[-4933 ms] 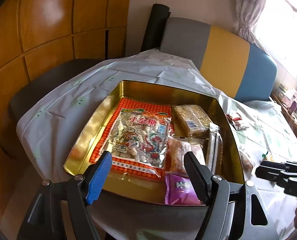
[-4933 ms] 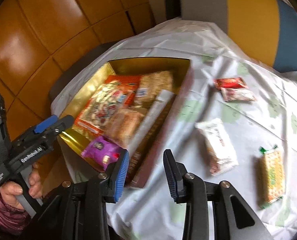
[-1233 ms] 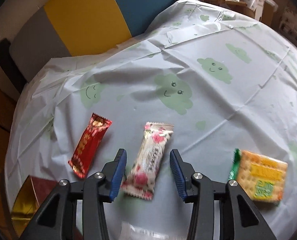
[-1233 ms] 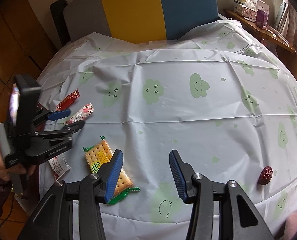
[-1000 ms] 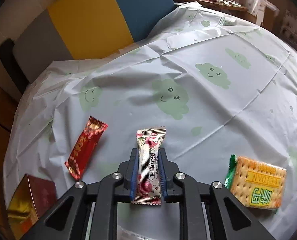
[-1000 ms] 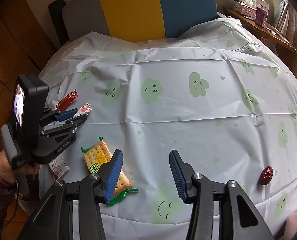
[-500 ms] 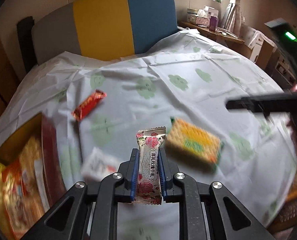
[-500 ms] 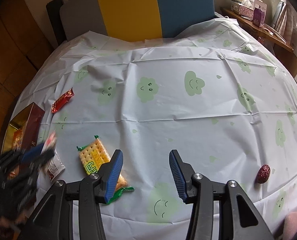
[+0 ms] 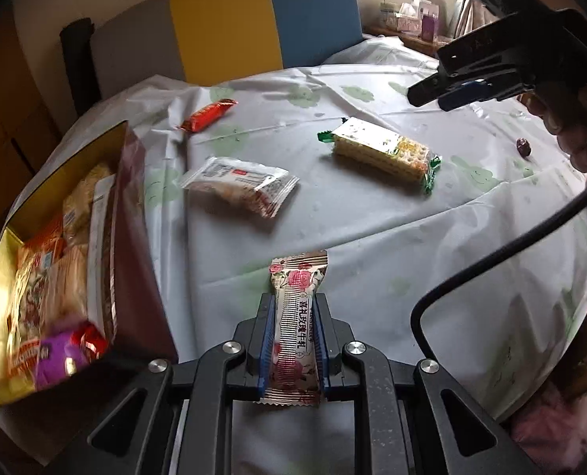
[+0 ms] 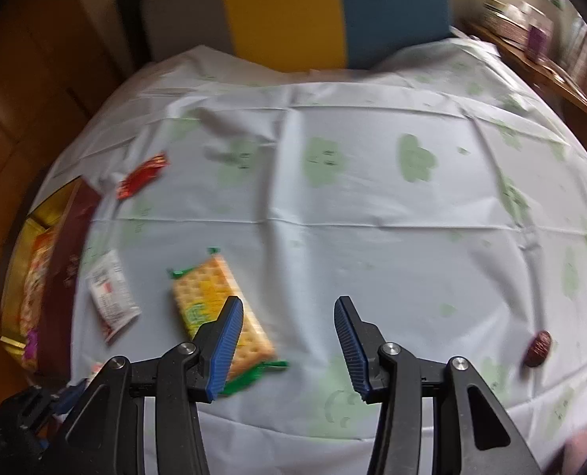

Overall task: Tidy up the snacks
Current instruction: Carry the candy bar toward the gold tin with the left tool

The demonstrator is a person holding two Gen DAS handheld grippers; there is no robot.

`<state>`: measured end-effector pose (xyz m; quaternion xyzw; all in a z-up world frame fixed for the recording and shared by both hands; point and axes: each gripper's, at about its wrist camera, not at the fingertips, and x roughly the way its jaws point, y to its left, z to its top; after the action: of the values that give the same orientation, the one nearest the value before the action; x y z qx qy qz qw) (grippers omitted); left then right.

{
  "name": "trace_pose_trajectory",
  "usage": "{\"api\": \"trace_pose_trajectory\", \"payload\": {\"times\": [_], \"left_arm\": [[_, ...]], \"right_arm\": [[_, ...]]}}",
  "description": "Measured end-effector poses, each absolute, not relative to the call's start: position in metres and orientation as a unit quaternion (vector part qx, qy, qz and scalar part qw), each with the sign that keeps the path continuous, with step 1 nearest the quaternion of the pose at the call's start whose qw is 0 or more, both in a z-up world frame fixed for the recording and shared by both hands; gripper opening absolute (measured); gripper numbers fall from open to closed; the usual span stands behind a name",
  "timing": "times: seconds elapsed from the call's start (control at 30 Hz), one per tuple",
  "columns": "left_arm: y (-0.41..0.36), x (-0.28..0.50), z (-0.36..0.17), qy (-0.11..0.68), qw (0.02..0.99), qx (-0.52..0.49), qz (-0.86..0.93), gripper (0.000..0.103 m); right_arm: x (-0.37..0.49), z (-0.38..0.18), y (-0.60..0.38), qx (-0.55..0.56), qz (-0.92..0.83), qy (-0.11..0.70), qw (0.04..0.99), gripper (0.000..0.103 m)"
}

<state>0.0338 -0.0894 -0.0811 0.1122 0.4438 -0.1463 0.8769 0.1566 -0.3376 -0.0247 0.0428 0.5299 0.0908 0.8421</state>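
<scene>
My left gripper (image 9: 293,308) is shut on a rose-print candy bar (image 9: 296,316), held above the table's near edge, right of the gold snack tin (image 9: 0,261). On the cloth lie a yellow cracker pack (image 9: 384,152), a white wrapped snack (image 9: 240,184), a red bar (image 9: 208,114) and a small dark red candy (image 9: 524,146). My right gripper (image 10: 289,336) is open and empty above the cracker pack (image 10: 218,304); it also shows in the left wrist view (image 9: 451,91).
The tin (image 10: 36,273) holds several packets and its dark red wall (image 9: 131,245) faces the table. A grey, yellow and blue chair back (image 9: 230,19) stands behind the round table (image 10: 372,182). A black cable (image 9: 491,265) hangs at right.
My left gripper closed on the rose-print bar, lifted it and carried it back toward the tin. My right gripper stays open and has shifted slightly over the cracker pack.
</scene>
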Motion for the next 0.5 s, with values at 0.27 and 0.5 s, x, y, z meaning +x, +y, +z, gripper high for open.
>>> {"api": "trace_pose_trajectory", "payload": {"times": [0.27,0.5], "left_arm": [[-0.088,0.021,-0.089,0.413,0.889,0.124,-0.152,0.019],[-0.081,0.020,-0.092,0.396,0.898,0.102,-0.163,0.019]], "right_arm": [[0.141,-0.033,-0.287,-0.013,0.179,0.528,0.830,0.049],[0.140,-0.036,-0.270,-0.007,0.210,0.537,0.817,0.049]]}}
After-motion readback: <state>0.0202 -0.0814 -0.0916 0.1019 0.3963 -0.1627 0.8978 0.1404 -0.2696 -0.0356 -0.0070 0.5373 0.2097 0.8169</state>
